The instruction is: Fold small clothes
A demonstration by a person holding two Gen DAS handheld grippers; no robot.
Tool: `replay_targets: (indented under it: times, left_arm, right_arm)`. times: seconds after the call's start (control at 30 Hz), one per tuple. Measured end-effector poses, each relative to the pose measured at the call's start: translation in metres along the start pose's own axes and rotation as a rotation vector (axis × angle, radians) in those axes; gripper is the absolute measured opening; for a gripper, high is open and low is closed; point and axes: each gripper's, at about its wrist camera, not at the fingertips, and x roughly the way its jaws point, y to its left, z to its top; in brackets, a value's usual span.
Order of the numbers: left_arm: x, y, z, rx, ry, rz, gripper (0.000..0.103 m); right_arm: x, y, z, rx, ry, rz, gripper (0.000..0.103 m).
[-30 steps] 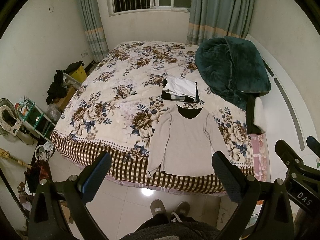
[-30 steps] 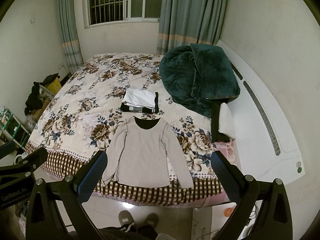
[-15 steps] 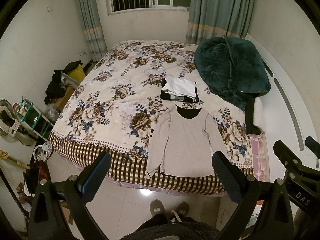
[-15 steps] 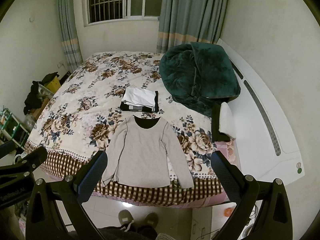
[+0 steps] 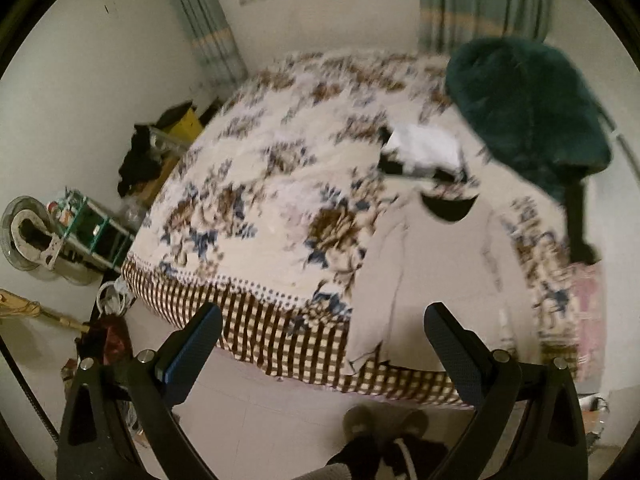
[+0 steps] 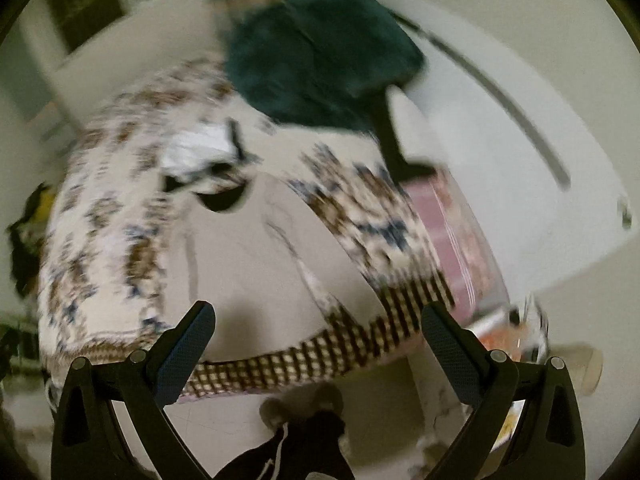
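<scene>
1. The beige long-sleeved shirt (image 5: pixel 440 264) lies flat on the floral bed (image 5: pixel 260 184), neck hole away from the person, hem at the near checked edge; its long axis runs straight away from the tongs.
2. The left tongs (image 5: pixel 320 344) hang apart and empty, left of the shirt's near sleeve.
3. The right tongs (image 6: pixel 316 344) are also spread and empty, above the hem, judged the nearer pair.
4. A folded stack (image 5: pixel 420 152) sits just beyond the collar; no containers hold clothes.

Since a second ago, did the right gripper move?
Yes. The right gripper moved closer to the beige shirt on the bed.
</scene>
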Motion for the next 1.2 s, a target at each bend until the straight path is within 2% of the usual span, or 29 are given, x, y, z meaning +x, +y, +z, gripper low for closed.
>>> replay_targets:
  times: [0.07,0.13,0.27,0.33,0.4,0.5,0.67,0.73,0.8,0.83,0.9,0.97,1.1,1.2]
  left_arm:
    - [0.040,-0.004,-0.002,0.006,0.057,0.053,0.103]
    - [0.075,-0.005,-0.010,0.003,0.103,0.073,0.103]
    - [0.151,-0.017,-0.022,0.009,0.192,0.134,0.103]
    - [0.184,-0.020,-0.029,0.019,0.232,0.180,0.103]
    - [0.217,-0.025,-0.036,0.010,0.281,0.220,0.103]
    - [0.263,-0.027,-0.050,-0.032,0.380,0.232,0.103]
    - [0.317,-0.040,-0.074,-0.009,0.459,0.274,0.103]
    - [0.334,-0.040,-0.081,-0.023,0.483,0.268,0.103]
    - [0.346,-0.041,-0.086,-0.031,0.497,0.265,0.103]
    - [0.353,-0.041,-0.088,-0.036,0.499,0.262,0.103]
    - [0.366,-0.037,-0.091,-0.047,0.508,0.254,0.103]
    - [0.372,-0.033,-0.091,-0.074,0.505,0.241,0.103]
    - [0.375,-0.022,-0.092,-0.113,0.490,0.219,0.103]
    - [0.375,-0.009,-0.094,-0.146,0.487,0.206,0.103]
  right_arm:
    - [0.047,-0.023,-0.001,0.071,0.060,-0.007,0.103]
    - [0.106,-0.051,-0.007,0.177,0.141,-0.013,0.103]
    - [0.238,-0.115,-0.026,0.362,0.284,-0.031,0.103]
    - [0.292,-0.132,-0.036,0.416,0.343,-0.044,0.102]
    - [0.346,-0.147,-0.047,0.467,0.395,-0.040,0.097]
    - [0.411,-0.161,-0.064,0.517,0.441,-0.067,0.095]
    - [0.482,-0.169,-0.092,0.632,0.507,-0.017,0.089]
    - [0.498,-0.167,-0.098,0.659,0.506,0.020,0.079]
    - [0.506,-0.161,-0.101,0.661,0.497,0.037,0.060]
    - [0.506,-0.157,-0.100,0.654,0.477,0.031,0.055]
    - [0.502,-0.150,-0.097,0.638,0.436,-0.009,0.026]
    - [0.488,-0.140,-0.091,0.635,0.393,-0.044,0.007]
    - [0.445,-0.099,-0.058,0.497,0.270,-0.128,0.007]
    - [0.401,-0.025,-0.026,0.269,0.157,-0.133,0.007]
